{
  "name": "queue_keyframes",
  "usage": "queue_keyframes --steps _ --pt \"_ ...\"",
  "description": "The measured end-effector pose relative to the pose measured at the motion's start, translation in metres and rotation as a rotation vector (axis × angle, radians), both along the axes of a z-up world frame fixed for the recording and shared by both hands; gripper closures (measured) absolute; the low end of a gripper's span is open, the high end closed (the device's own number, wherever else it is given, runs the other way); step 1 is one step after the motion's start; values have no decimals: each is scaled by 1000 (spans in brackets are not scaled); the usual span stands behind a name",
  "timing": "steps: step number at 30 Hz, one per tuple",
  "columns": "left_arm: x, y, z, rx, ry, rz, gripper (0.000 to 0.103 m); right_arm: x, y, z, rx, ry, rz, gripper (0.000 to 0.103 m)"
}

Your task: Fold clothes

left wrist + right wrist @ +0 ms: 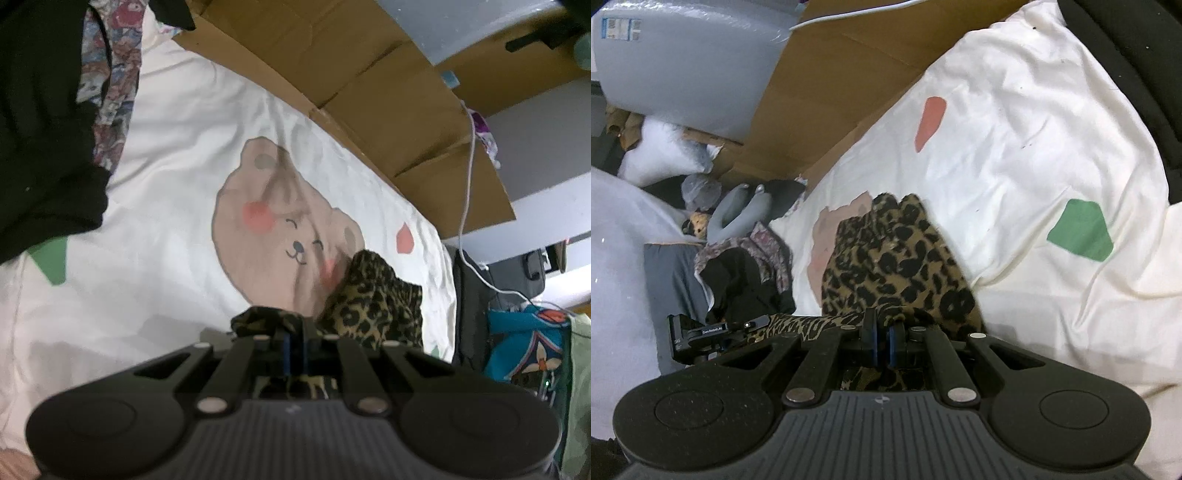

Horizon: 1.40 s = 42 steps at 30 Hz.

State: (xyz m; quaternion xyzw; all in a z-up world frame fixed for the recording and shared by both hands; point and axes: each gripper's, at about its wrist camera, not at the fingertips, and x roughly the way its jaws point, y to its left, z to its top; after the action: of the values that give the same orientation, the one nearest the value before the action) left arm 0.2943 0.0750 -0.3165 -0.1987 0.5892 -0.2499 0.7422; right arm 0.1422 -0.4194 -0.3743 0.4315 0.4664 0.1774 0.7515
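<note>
Both our grippers pinch the leopard-print garment point(897, 254): left gripper point(297, 345), right gripper point(882, 341); "GenRobot.AI" reads on the left gripper's mount point(714, 329).

Both tongs, left point(295, 349) and right point(882, 341), angle downward, jaws clamped.

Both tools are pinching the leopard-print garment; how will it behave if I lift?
Probably floppy: the leopard-print garment bunches in soft folds beyond the right tool. Likely light and thin, crumpled past the left tool. Expect sag between grips.
</note>
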Motion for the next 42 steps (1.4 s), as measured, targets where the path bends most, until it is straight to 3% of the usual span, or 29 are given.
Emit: queue_keyframes --steps 10,13,14,15,16,19,25,32,42 --pt "24 -17 -29 42 24 2 95 13 -5 -29 -7 44 -43 96" --pt "28 -22 -40 70 55 0 86 14 -5 -38 3 77 -53 94" --pt "28 -23 -42 75 60 -5 78 15 -5 -39 8 82 -52 94" --pt "27 -24 -43 71 60 -14 72 15 -4 -39 9 81 -48 91" --pt "26 -25 -44 68 59 -21 65 15 -4 -38 11 78 -42 81" --pt "21 -26 -46 53 63 -40 56 15 -1 -35 27 66 -23 58" --pt "17 -25 -46 31 78 -51 56 14 9 -39 61 70 0 57" --pt "29 -19 -25 -39 29 0 56 22 5 -29 66 26 -14 57" --pt "49 -25 -14 -12 -46 11 56 43 -6 -22 6 -15 -39 57"
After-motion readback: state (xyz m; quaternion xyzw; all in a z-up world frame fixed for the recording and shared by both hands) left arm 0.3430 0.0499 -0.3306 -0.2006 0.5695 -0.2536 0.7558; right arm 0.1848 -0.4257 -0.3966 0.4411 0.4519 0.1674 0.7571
